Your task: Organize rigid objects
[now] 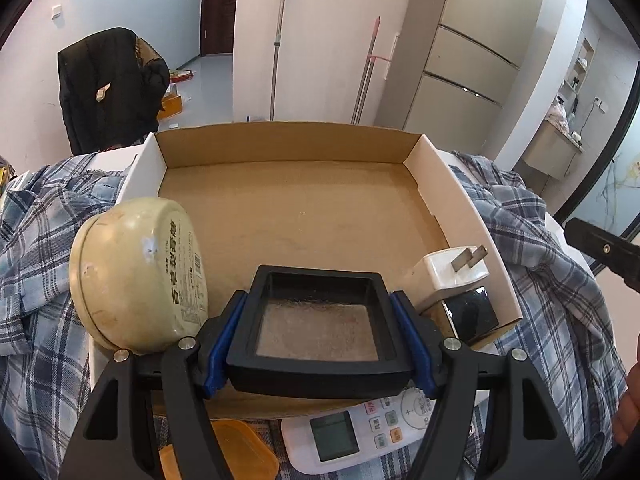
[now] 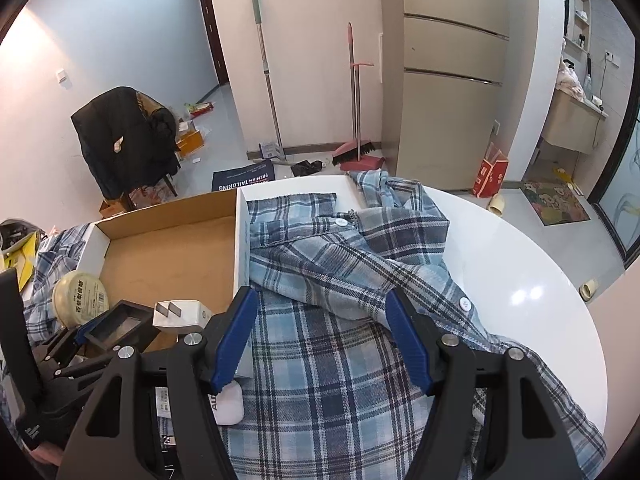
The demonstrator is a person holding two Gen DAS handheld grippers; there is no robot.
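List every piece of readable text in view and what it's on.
"PREMIUM TAILORING": dark bag on the floor, read upside down.
"AU", cut off: white remote.
Chinese label on round tin: too blurred.
Remote button labels: too small.

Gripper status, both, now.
Left gripper: shut on the black square tray.
Right gripper: open, holding nothing, over the plaid shirt.

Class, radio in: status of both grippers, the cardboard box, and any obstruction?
Left gripper shut on black square tray over cardboard box. Right gripper open above plaid shirt. Cream round tin and white plug adapter flank tray.
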